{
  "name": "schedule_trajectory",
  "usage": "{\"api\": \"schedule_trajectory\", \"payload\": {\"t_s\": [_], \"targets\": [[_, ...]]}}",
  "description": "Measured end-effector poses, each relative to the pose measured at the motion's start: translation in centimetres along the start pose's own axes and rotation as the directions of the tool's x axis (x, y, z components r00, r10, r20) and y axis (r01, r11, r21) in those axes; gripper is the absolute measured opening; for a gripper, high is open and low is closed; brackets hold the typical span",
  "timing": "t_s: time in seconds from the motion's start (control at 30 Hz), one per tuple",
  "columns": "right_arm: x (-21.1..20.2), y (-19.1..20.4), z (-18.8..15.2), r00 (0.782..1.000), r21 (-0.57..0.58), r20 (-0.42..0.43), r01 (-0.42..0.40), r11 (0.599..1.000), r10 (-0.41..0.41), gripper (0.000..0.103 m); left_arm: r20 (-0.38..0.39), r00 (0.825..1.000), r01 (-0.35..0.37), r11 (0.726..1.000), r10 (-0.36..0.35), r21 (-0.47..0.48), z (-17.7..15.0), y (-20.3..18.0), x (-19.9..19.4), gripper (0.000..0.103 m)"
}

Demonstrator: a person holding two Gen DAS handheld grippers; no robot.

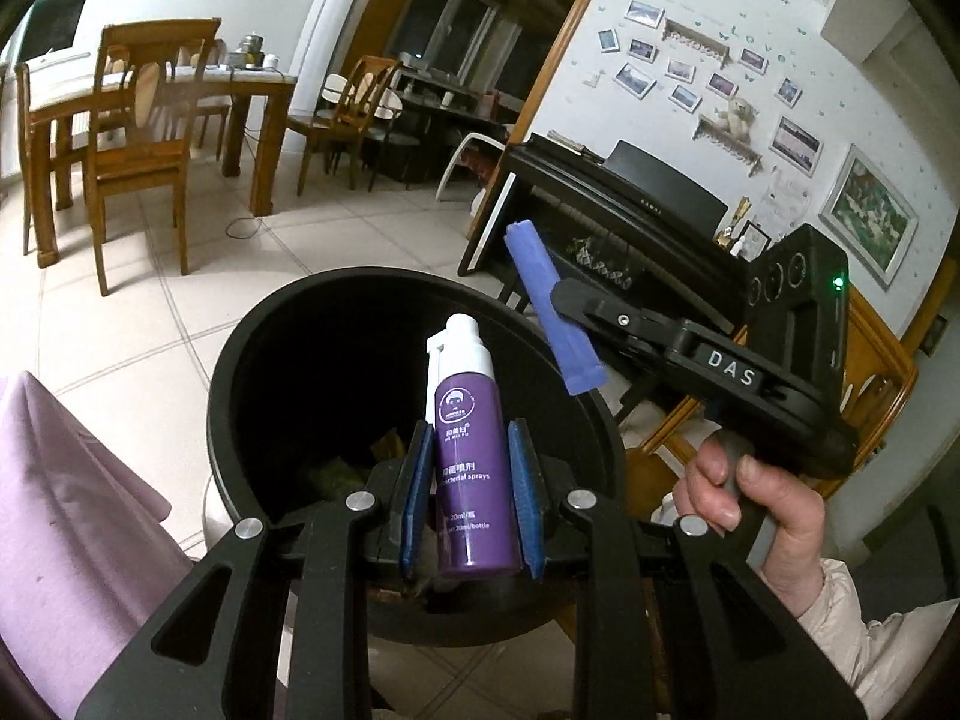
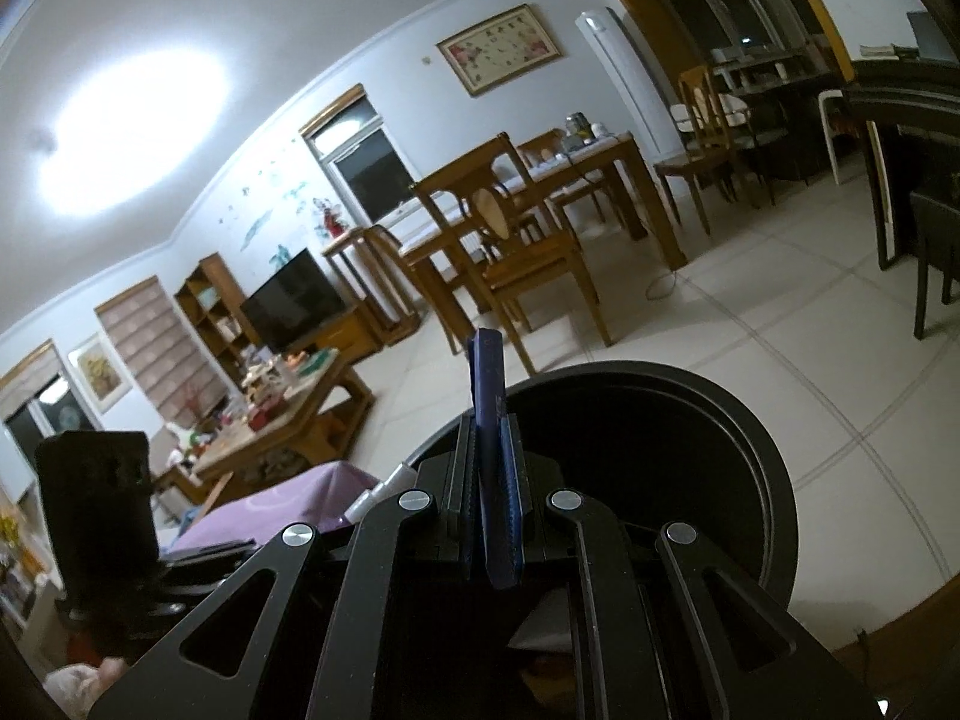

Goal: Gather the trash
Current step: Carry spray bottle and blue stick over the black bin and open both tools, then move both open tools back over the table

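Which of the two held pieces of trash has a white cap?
The purple spray bottle in the left gripper; the right gripper holds a flat blue packet.

Pale tiled floor point(image 1: 150, 330) carries everything here. A black bin point(image 1: 252, 360) stands on it just below me, some scraps in its bottom. At ten o'clock from the bin, a wooden table point(image 1: 264, 96) and chairs point(image 1: 138, 150) rest on the tiles, a cable point(image 1: 243, 228) looped at the table's foot. At two o'clock stands a dark piano point(image 1: 630, 210).
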State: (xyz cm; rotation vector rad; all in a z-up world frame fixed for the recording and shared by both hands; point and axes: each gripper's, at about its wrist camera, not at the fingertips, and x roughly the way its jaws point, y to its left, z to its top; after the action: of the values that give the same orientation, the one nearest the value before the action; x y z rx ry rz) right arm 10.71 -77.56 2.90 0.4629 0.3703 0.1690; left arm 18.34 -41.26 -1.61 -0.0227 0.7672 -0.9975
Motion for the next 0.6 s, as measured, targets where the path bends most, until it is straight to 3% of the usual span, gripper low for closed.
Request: {"api": "schedule_trajectory", "payload": {"t_s": [0.17,0.2,0.23,0.27,0.3,0.33,0.37,0.43,0.6], "targets": [[1.0,1.5,-0.1,1.0,-0.011,0.001,0.002,1.0,-0.002,0.01,-0.003,1.0,-0.011,1.0,0.011,0.015,0.5,-0.5,0.6,0.027],[1.4,1.6,-0.1,1.0,-0.013,-0.005,0.0,1.0,0.0,0.015,0.001,1.0,-0.022,1.0,0.022,0.023,0.6,-0.7,0.5,0.027],[1.6,1.8,-0.1,1.0,-0.017,-0.009,0.004,1.0,-0.005,0.033,0.0,1.0,-0.026,0.999,0.026,0.027,0.7,-0.7,0.7,0.03],[1.1,2.6,-0.3,1.0,-0.019,-0.004,0.012,1.0,-0.012,0.046,0.0,0.999,-0.032,0.999,0.032,0.032,0.7,-0.9,0.7,0.044],[1.0,2.7,-0.4,1.0,-0.013,0.016,0.023,1.0,-0.023,0.069,0.006,0.999,-0.051,0.998,0.051,0.04,0.5,-0.7,0.4,0.058],[0.8,2.7,-0.3,0.999,-0.005,0.033,0.026,1.0,-0.026,0.08,0.016,0.998,-0.066,0.997,0.065,0.045,0.5,-0.8,0.2,0.088],[0.7,2.8,-0.4,0.999,-0.001,0.048,0.025,1.0,-0.025,0.082,0.034,0.996,-0.081,0.995,0.079,0.053,0.4,-0.9,-0.1,0.098],[0.6,3.0,-0.3,0.998,-0.008,0.059,0.029,1.0,-0.028,0.091,0.058,0.993,-0.102,0.992,0.098,0.075,0.4,-1.0,-0.8,0.097],[1.3,3.3,-0.1,0.997,-0.027,0.066,0.036,0.999,-0.035,0.098,0.065,0.99,-0.131,0.989,0.127,0.071,0.3,-0.4,-1.9,0.097]]}}
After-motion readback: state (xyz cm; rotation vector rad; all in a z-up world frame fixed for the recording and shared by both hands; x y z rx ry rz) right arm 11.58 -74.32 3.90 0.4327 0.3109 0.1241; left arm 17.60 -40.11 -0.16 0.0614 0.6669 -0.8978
